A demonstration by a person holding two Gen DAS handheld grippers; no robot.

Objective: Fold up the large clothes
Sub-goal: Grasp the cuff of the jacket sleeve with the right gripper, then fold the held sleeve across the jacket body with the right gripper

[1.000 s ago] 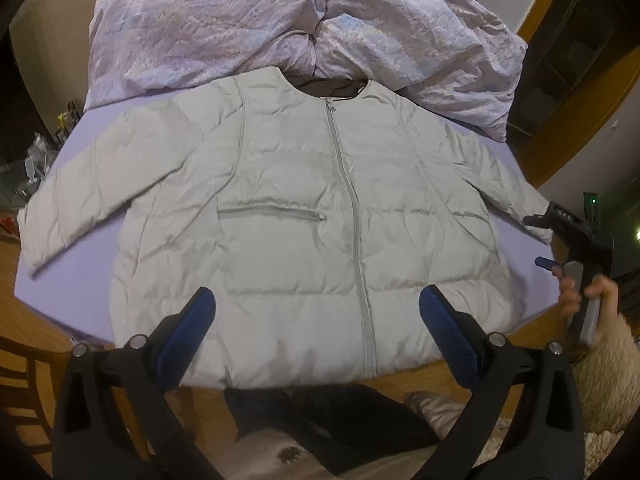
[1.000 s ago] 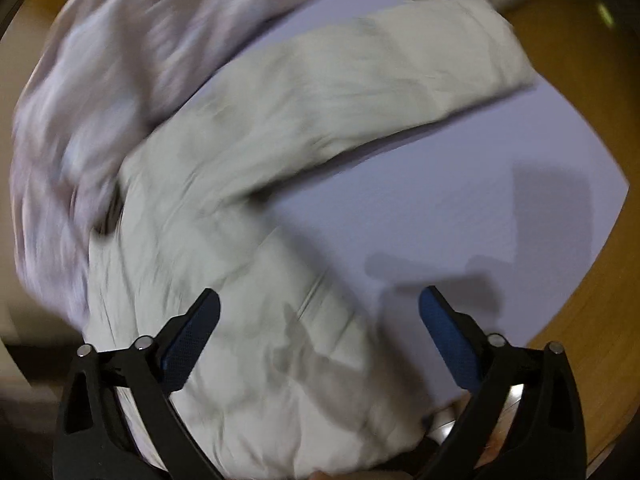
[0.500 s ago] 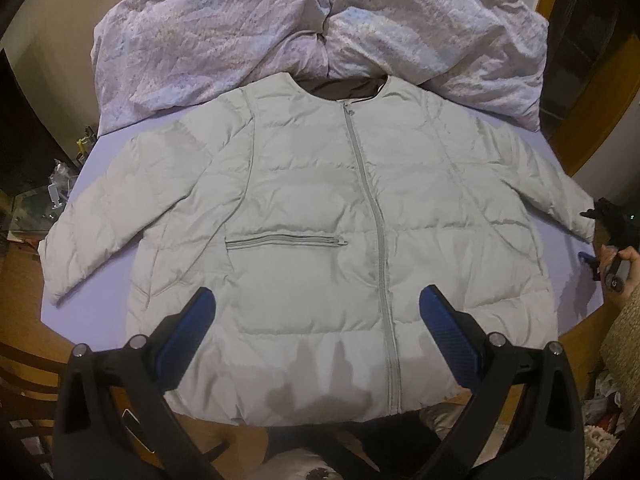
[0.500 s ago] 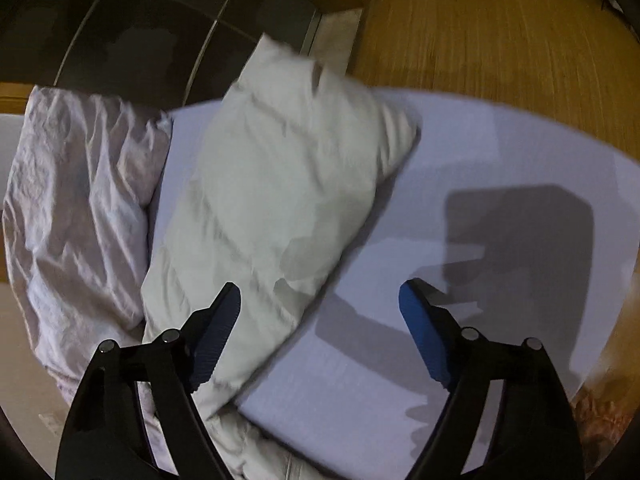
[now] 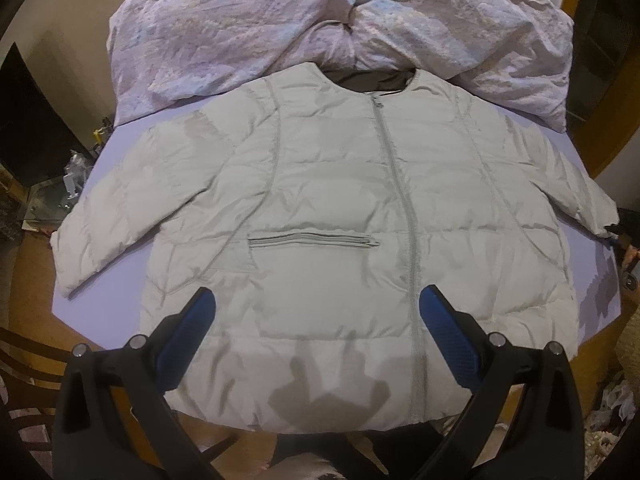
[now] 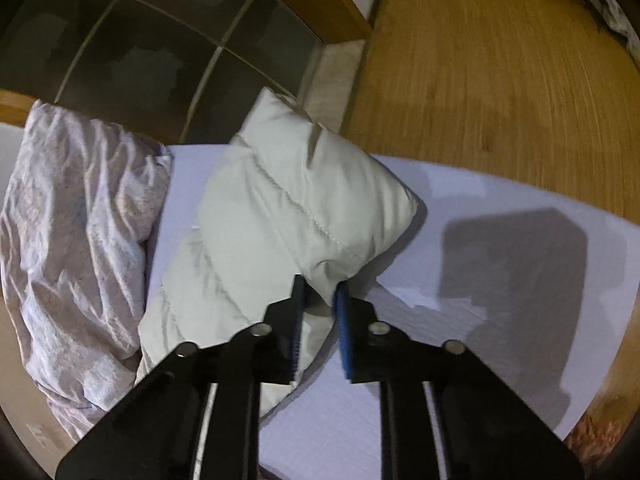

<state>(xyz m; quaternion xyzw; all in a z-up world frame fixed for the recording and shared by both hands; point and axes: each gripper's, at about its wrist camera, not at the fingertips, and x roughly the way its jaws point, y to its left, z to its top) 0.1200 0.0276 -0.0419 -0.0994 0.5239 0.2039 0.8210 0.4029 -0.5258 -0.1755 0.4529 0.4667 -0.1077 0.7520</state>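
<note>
Lilac table (image 5: 100, 168): right tongs (image 6: 320, 292) just closed on jacket (image 5: 340, 208) cuff; left tongs (image 5: 316, 308) open, empty

I am in a home: wooden floor (image 6: 500, 80), crumpled floral bedding (image 5: 280, 28), a lavender-covered bench (image 6: 500, 240), household clutter beside it.

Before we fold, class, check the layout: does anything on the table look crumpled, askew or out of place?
The jacket lies flat, zipped, sleeves spread. The only untidy thing is the crumpled lilac sheet bunched behind its collar, touching the shoulders. The right gripper has just closed on the cuff.
</note>
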